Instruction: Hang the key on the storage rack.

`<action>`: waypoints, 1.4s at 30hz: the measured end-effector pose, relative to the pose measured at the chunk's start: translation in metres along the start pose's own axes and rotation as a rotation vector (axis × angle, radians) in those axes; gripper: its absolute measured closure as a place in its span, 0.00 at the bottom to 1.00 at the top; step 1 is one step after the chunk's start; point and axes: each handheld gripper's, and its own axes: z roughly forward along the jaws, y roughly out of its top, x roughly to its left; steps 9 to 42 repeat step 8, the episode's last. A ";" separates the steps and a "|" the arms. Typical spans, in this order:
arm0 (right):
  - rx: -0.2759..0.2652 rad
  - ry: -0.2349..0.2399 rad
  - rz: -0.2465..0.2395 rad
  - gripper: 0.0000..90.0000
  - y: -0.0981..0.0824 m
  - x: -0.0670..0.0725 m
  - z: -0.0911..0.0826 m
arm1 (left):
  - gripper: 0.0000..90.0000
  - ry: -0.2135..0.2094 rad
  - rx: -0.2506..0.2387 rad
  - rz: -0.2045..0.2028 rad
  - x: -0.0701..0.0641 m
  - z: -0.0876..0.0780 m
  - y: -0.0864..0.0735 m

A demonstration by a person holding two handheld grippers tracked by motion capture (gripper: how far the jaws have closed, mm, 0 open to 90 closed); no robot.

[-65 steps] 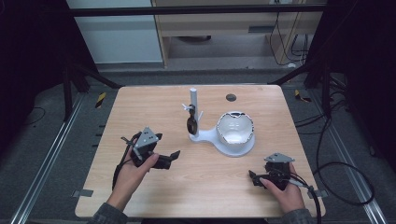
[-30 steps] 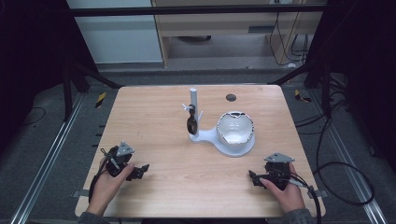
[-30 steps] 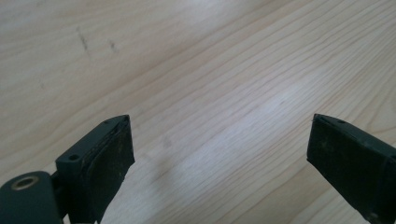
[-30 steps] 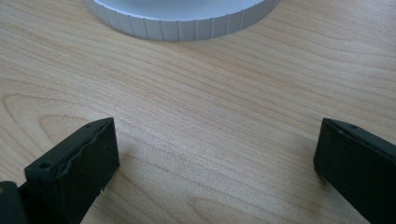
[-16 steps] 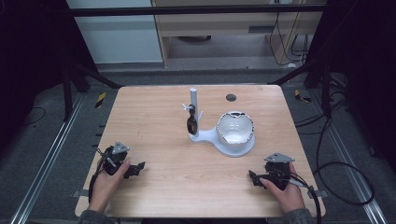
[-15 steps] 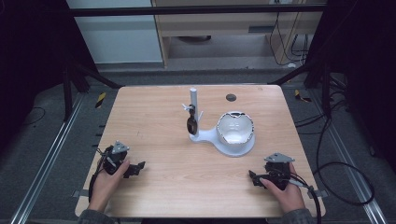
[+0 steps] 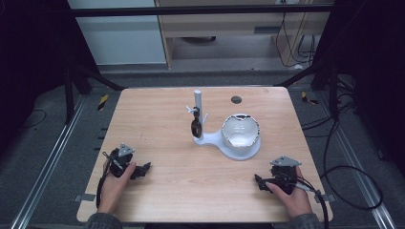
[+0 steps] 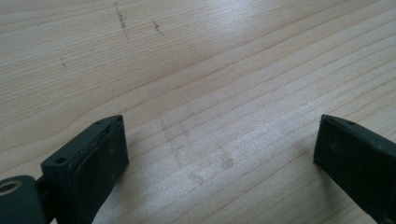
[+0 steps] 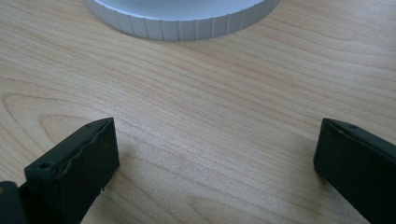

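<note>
A white stand [image 7: 198, 117] with an upright post rises near the middle of the wooden table [image 7: 157, 119], and a small dark object [image 7: 195, 127] hangs from its peg. A shiny bowl [image 7: 240, 132] sits on the stand's round base, whose ribbed rim [image 9: 187, 23] lies ahead of my right gripper. My left gripper [image 7: 141, 170] rests low at the table's front left, open over bare wood [image 8: 215, 154]. At the front right my right gripper [image 7: 260, 181] rests on the table, open with nothing between its jaws.
A small dark round hole [image 7: 236, 99] marks the table near its far edge. The floor beside the table holds metal rails [image 7: 52, 157] at the left and cables [image 7: 344, 176] at the right. Shelving stands behind the table.
My left gripper has moved from the mid-left of the table back toward the front left edge and settled low there. The right gripper has stayed put.
</note>
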 end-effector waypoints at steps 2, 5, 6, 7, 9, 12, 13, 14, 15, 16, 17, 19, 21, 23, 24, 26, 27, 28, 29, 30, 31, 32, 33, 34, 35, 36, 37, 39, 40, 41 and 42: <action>0.000 0.000 0.000 0.01 0.000 0.000 0.000 | 0.02 0.000 0.001 -0.001 0.000 0.000 0.000; 0.000 0.000 0.000 0.01 0.000 0.000 0.000 | 0.00 0.001 0.004 -0.006 0.000 0.001 0.000; 0.000 0.000 0.000 0.00 0.000 0.000 0.000 | 0.00 0.000 0.005 -0.007 0.001 0.001 0.000; 0.000 0.000 0.000 0.00 0.000 0.000 0.000 | 0.00 0.000 0.005 -0.007 0.001 0.001 0.000; 0.001 0.001 0.003 0.00 0.000 0.000 0.000 | 0.00 0.000 0.005 -0.007 0.001 0.001 0.000; 0.001 0.001 0.003 0.00 0.000 0.000 0.000 | 0.00 0.000 0.005 -0.007 0.001 0.001 0.000; 0.001 0.001 0.003 0.00 0.000 0.000 0.000 | 0.00 0.000 0.005 -0.007 0.001 0.001 0.000; 0.001 0.001 0.003 0.00 0.000 0.000 0.000 | 0.00 0.000 0.005 -0.007 0.001 0.001 0.000; 0.001 0.001 0.003 0.00 0.000 0.000 0.000 | 0.00 0.000 0.005 -0.007 0.001 0.001 0.000; 0.001 0.001 0.003 0.00 0.000 0.000 0.000 | 0.00 0.000 0.005 -0.007 0.001 0.001 0.000; 0.001 0.001 0.003 0.00 0.000 0.000 0.000 | 0.00 0.000 0.005 -0.007 0.001 0.001 0.000; 0.001 0.001 0.003 0.00 0.000 0.000 0.000 | 0.00 0.000 0.005 -0.007 0.001 0.001 0.000; 0.001 0.001 0.003 0.00 0.000 0.000 0.000 | 0.00 0.000 0.005 -0.007 0.001 0.001 0.000; 0.001 0.001 0.003 0.00 0.000 0.000 0.000 | 0.00 0.000 0.005 -0.007 0.001 0.001 0.000; 0.001 0.001 0.003 0.00 0.000 0.000 0.000 | 0.00 0.000 0.005 -0.007 0.001 0.001 0.000; 0.001 0.001 0.003 0.00 0.000 0.000 0.000 | 0.00 0.000 0.005 -0.007 0.001 0.001 0.000; 0.001 0.001 0.003 0.00 0.000 0.000 0.000 | 0.00 0.000 0.005 -0.007 0.001 0.001 0.000; 0.001 0.001 0.003 0.00 0.000 0.000 0.000 | 0.00 0.000 0.005 -0.007 0.001 0.001 0.000; 0.001 0.001 0.003 0.00 0.000 0.000 0.000 | 0.00 0.000 0.005 -0.007 0.001 0.001 0.000; 0.001 0.001 0.003 0.00 0.000 0.000 0.000 | 0.00 0.000 0.005 -0.007 0.001 0.001 0.000; 0.001 0.001 0.003 0.00 0.000 0.000 0.000 | 0.00 0.000 0.005 -0.007 0.001 0.001 0.000; 0.001 0.001 0.003 0.00 0.000 0.000 0.000 | 0.00 0.000 0.005 -0.007 0.001 0.001 0.000; 0.001 0.001 0.003 0.00 0.000 0.000 0.000 | 0.00 0.000 0.005 -0.007 0.001 0.001 0.000; 0.001 0.001 0.003 0.00 0.000 0.000 0.000 | 0.00 0.000 0.005 -0.007 0.001 0.001 0.000; 0.001 0.001 0.003 0.00 0.000 0.000 0.000 | 0.00 0.000 0.005 -0.007 0.001 0.001 0.000; 0.001 0.001 0.003 0.00 0.000 0.000 0.000 | 0.00 0.000 0.005 -0.007 0.001 0.001 0.000; 0.001 0.001 0.003 0.00 0.000 0.000 0.000 | 0.00 0.000 0.005 -0.007 0.001 0.001 0.000; 0.001 0.001 0.003 0.00 0.000 0.000 0.000 | 0.00 0.000 0.005 -0.007 0.001 0.001 0.000; 0.001 0.001 0.003 0.00 0.000 0.000 0.000 | 0.00 0.000 0.005 -0.007 0.001 0.001 0.000; 0.001 0.001 0.003 0.00 0.000 0.000 0.000 | 0.00 0.000 0.005 -0.007 0.001 0.001 0.000; 0.001 0.001 0.003 0.00 0.000 0.000 0.000 | 0.00 0.000 0.005 -0.007 0.001 0.001 0.000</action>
